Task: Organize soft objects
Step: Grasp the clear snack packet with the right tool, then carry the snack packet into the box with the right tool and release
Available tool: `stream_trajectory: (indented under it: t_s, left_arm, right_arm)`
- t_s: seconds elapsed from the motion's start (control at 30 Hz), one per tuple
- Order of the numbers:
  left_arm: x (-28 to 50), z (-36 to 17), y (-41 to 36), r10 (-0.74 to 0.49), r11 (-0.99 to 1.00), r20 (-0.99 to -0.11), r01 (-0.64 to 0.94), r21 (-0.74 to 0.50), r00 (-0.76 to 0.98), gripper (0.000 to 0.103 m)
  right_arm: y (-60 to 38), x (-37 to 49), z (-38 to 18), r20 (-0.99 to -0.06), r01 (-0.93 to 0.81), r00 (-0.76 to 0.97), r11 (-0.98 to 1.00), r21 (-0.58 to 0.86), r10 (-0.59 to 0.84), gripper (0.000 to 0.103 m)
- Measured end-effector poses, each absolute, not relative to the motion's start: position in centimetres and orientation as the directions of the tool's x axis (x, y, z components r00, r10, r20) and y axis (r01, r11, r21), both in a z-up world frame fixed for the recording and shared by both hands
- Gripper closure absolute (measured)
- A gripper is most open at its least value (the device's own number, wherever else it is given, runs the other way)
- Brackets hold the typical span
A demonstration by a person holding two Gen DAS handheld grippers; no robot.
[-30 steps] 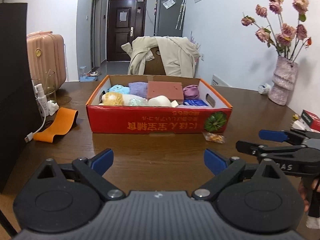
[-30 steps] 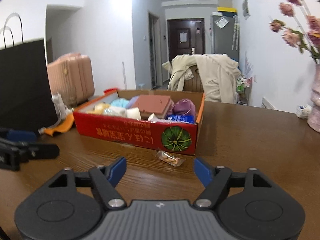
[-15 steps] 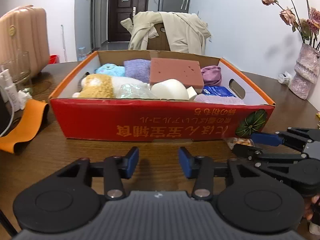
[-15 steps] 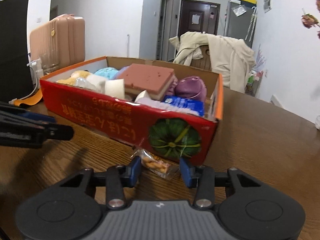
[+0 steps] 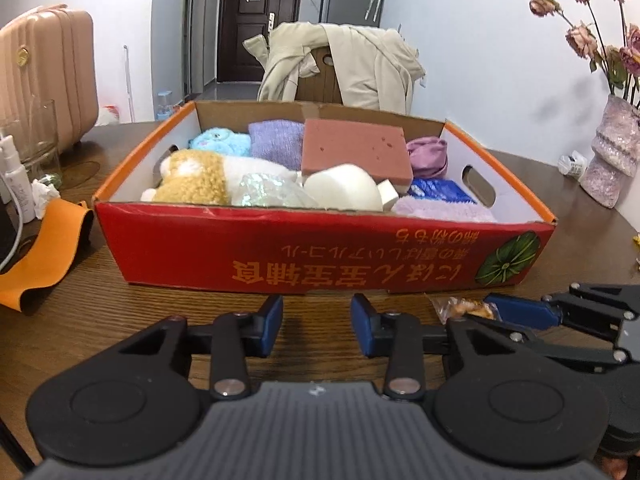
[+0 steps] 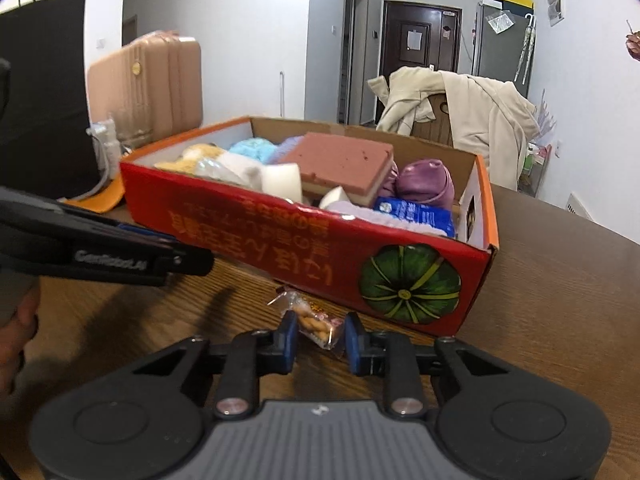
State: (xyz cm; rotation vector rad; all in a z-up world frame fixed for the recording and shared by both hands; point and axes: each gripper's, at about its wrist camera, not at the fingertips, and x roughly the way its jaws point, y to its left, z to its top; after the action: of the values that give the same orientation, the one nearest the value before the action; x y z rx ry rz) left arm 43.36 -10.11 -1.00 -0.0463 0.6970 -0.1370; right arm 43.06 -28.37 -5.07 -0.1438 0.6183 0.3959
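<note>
A red cardboard box stands on the wooden table, filled with soft things: a tan plush toy, a blue plush, a lilac cloth, a reddish sponge block and a purple pouch. A clear snack packet lies on the table by the box's front corner. My right gripper is closing, its fingertips on either side of the packet's near end. My left gripper is closing just before the box's front wall, with nothing between its fingers.
An orange band, a white spray bottle and a glass sit at the left. A vase of dried flowers stands at the right. Behind the table is a chair with a beige coat.
Both grippers moved forward and down toward the box's front wall, and their jaws narrowed a lot. The right gripper came up around the snack packet.
</note>
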Motion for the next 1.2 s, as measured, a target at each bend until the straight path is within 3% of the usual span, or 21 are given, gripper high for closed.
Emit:
stream_trajectory:
  t_s: [0.6,0.8,1.2]
  left_arm:
    - [38.8,7.9,-10.7,-0.144,0.989,-0.506,0.132,-0.061,0.850,0.065]
    - [43.2,9.4,-10.8,-0.155,0.988,-0.522,0.140,-0.069,0.839,0.065]
    - [58.0,6.6,-9.5,-0.138,0.990,-0.644,0.084,-0.113,0.752,0.064]
  right_arm:
    - [-30.6,38.9,5.4,-0.450,-0.362,0.827,0.932,0.031,0.336,0.079]
    - [-31.3,44.5,7.1,-0.485,-0.354,0.802,0.932,0.082,0.348,0.079]
    - [-30.4,61.1,4.1,-0.591,-0.199,0.787,0.980,0.032,0.179,0.078]
